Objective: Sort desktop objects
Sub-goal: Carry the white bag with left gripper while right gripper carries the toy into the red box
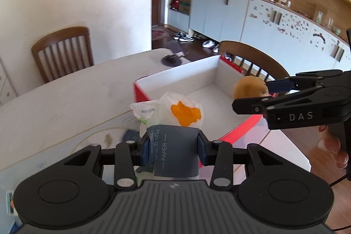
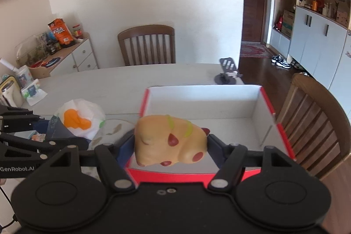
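My left gripper (image 1: pixel 173 151) is closed on a tissue pack (image 1: pixel 175 124), with one blue pad on each side of its grey paper band. The pack stands with its long axis away from the camera, along the fingers, and the end with the white wrap and the orange mark points forward, toward the box (image 1: pixel 175 78). The word on the band reads sideways, so the pack is turned on its side in the grip. It is in the air above the white table (image 1: pixel 65 98), just before the near left corner of the box.

My right gripper (image 2: pixel 171 142) holds a soft yellow toy (image 2: pixel 169 139) with red spots and thin green stripes; its fingers press the toy from left and right. The toy's long axis lies across the fingers, from left to right in the right wrist view. Which end is its front, I cannot tell. It hangs over the near red edge of the box (image 2: pixel 166 173), whose inside is white.

In the left wrist view the right gripper (image 1: pixel 250 94) comes in from the right side with the toy (image 1: pixel 250 87) at its tip, over the right wall of the box.

A small dark stand (image 2: pixel 226 78) sits on the table behind the box.
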`<control>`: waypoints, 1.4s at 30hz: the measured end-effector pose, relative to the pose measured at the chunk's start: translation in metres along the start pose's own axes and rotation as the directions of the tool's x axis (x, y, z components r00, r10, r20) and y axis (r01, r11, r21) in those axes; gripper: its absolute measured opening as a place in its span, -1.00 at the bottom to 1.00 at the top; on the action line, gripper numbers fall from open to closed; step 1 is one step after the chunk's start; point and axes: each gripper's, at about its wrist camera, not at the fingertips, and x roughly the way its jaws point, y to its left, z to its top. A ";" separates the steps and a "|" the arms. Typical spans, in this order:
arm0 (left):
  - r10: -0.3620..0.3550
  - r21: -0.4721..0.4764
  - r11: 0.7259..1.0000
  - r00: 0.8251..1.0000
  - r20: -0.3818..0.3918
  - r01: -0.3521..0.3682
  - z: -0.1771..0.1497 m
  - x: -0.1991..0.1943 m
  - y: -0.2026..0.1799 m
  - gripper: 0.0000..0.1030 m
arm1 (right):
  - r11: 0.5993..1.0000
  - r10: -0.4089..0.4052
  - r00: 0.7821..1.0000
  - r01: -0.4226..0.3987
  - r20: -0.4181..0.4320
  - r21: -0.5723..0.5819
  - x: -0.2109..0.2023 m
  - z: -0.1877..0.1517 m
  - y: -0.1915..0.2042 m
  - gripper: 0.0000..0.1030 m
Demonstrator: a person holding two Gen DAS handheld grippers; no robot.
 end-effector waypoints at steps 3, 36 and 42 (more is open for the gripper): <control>-0.015 0.034 0.999 1.000 -0.005 0.015 0.008 0.014 -0.015 -0.23 | 1.000 -0.013 1.000 0.013 0.002 -0.001 0.002 0.003 -0.015 0.36; -0.004 0.247 0.965 0.946 -0.325 0.088 0.045 0.192 -0.061 -0.31 | 0.995 -0.086 0.967 0.074 -0.240 -0.059 0.141 0.022 -0.090 0.36; 0.005 0.236 0.968 0.927 -0.375 0.090 0.037 0.210 -0.056 -0.31 | 0.995 -0.093 0.934 0.075 -0.345 -0.065 0.174 0.018 -0.092 0.36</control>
